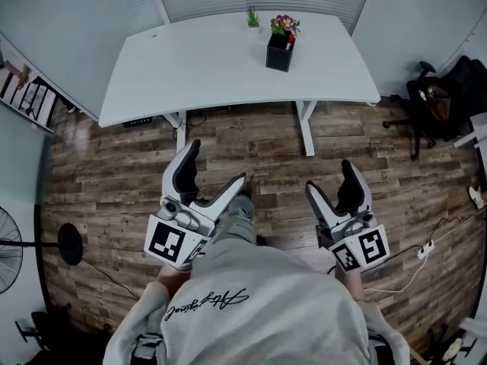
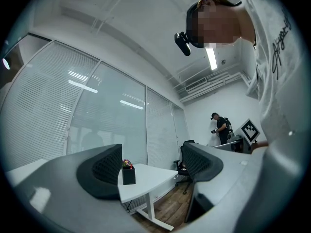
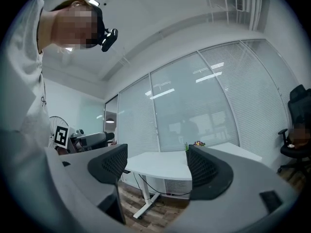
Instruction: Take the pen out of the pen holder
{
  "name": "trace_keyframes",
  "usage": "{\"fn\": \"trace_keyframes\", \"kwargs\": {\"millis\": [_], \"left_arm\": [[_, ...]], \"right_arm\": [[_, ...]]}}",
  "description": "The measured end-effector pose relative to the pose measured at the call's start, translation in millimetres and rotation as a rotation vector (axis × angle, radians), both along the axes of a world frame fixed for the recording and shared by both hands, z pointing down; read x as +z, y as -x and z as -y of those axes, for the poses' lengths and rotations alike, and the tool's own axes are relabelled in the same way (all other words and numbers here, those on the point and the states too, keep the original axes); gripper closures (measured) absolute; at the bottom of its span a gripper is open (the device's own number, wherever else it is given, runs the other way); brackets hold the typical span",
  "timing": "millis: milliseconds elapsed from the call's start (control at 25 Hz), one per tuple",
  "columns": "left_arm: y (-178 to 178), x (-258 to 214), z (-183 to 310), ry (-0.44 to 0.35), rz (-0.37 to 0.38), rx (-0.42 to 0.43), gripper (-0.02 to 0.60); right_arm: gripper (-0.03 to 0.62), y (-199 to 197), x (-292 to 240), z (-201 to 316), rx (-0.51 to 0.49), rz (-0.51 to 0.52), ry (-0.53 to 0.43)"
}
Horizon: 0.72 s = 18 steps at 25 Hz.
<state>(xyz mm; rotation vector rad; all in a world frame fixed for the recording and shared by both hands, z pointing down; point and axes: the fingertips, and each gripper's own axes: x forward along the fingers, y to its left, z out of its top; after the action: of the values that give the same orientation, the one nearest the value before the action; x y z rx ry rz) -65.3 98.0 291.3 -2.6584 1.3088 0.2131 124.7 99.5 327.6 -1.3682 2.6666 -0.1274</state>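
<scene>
A black square pen holder (image 1: 279, 52) stands near the far edge of the white table (image 1: 205, 67), with coloured tops, one of them red (image 1: 290, 39), sticking out of it. Both grippers hang over the wooden floor, well short of the table. My left gripper (image 1: 218, 163) is open and empty, as is my right gripper (image 1: 329, 177). In the left gripper view the pen holder (image 2: 129, 175) shows between the jaws, far off. In the right gripper view only its flowery top (image 3: 198, 143) peeks above the right jaw.
A small green plant (image 1: 252, 17) stands behind the holder. An office chair (image 1: 434, 101) with things on it is at the right, a floor fan (image 1: 9, 249) at the left. Cables (image 1: 426, 245) lie on the floor. Another person (image 2: 222, 128) stands far back.
</scene>
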Motion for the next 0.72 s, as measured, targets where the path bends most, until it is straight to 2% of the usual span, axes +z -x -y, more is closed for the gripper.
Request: {"fn": "trace_keyframes", "kwargs": {"millis": [360,720], "left_arm": [[-0.5,6.5,27.5,-0.013,-0.004,0.018,0.201],[-2.4,12.7,84.7,-0.013,-0.005,0.044,0.201]], "right_arm": [[0.22,0.6,3.0,24.2,0.016,-0.006,-0.015],[0.22,1.7,4.6,77.2,0.036,-0.012,-0.027]]}}
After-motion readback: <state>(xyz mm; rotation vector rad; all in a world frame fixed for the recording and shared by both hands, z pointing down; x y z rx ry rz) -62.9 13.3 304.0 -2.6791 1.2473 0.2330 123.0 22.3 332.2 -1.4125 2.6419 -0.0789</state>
